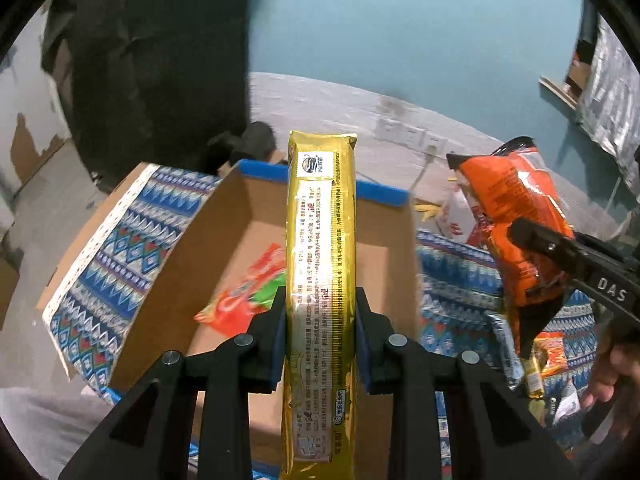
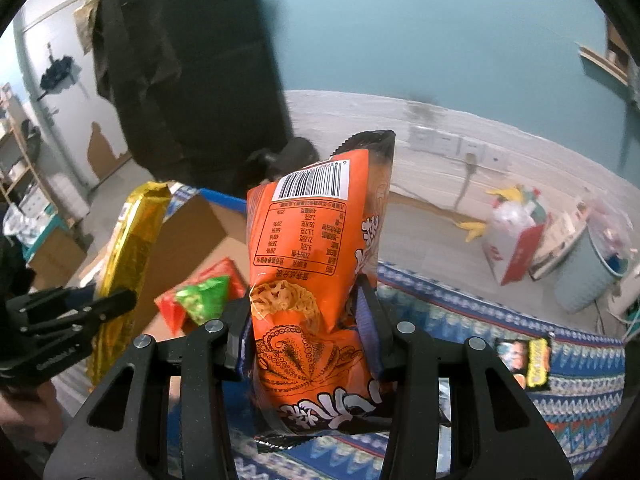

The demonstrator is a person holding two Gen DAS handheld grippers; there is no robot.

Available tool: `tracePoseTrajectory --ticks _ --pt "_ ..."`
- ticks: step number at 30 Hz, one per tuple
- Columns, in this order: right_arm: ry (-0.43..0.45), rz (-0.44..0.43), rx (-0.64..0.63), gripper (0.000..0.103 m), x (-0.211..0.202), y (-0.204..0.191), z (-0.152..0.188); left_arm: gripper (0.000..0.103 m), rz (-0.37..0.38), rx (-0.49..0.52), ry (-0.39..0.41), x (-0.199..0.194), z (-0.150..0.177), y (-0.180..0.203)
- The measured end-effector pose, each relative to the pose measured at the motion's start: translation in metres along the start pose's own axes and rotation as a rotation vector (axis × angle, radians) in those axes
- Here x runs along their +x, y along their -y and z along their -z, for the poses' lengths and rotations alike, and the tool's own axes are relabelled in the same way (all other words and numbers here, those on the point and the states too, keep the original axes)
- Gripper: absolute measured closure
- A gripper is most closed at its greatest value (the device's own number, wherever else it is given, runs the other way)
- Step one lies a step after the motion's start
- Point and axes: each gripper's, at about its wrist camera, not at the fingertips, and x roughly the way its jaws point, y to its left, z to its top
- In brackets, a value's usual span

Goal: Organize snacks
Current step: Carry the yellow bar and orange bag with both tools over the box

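Progress looks partway: 1 red-green pack (image 1: 244, 292) already sits in the box (image 1: 384, 276). Left gripper (image 1: 320, 316) pinches a gold pack (image 1: 321, 264) above it, right gripper (image 2: 308, 320) clamps an orange bag (image 2: 316, 280) beside it, and 1 small snack (image 2: 522, 362) waits on the cloth (image 2: 580, 412).

Two grippers show: the left gripper (image 1: 320, 316) and the right gripper (image 2: 308, 328). One long gold packet (image 1: 320, 264), one orange snack bag (image 2: 316, 280), one cardboard box (image 1: 224, 216) holding one red-and-green packet (image 1: 248, 292), and one black-and-yellow packet (image 2: 524, 362) on one patterned cloth (image 2: 580, 408).
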Motion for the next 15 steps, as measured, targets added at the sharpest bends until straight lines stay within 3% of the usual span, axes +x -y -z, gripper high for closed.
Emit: tracePoseTrajectory --ticks 7,15 --pt "-0.03 -0.044 -0.02 0.061 0.023 -0.036 -0.007 0.074 -0.025 -0.059 -0.025 0.009 0.004 -0.036" --pt "-0.054 -0.075 -0.045 0.061 0.045 -0.071 -0.014 0.073 -0.03 -0.087 -0.057 0.022 0.002 -0.051"
